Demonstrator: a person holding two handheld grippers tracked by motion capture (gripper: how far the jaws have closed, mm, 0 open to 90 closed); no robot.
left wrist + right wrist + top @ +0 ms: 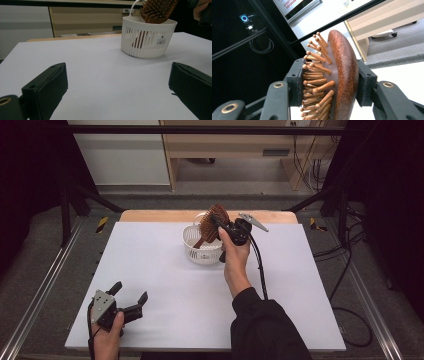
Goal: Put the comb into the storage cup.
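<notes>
A brown wooden hairbrush [213,222] with wooden pins is held tilted above a white slotted basket [199,254] near the table's far middle. My right gripper [223,226] is shut on the brush head. In the right gripper view its pads clamp the hairbrush [339,75], one on the pins and one on the smooth back. The brush handle slants down into the basket. The left gripper view shows the basket [147,40] with the hairbrush [157,10] over its rim. My left gripper [131,296] rests open near the front left corner, its fingers [47,87] apart with nothing between them.
The white table top [165,285] stretches between the two grippers. A wooden strip [150,215] runs along the table's far edge. Black frame rails and cables stand beside the table on the right [345,270].
</notes>
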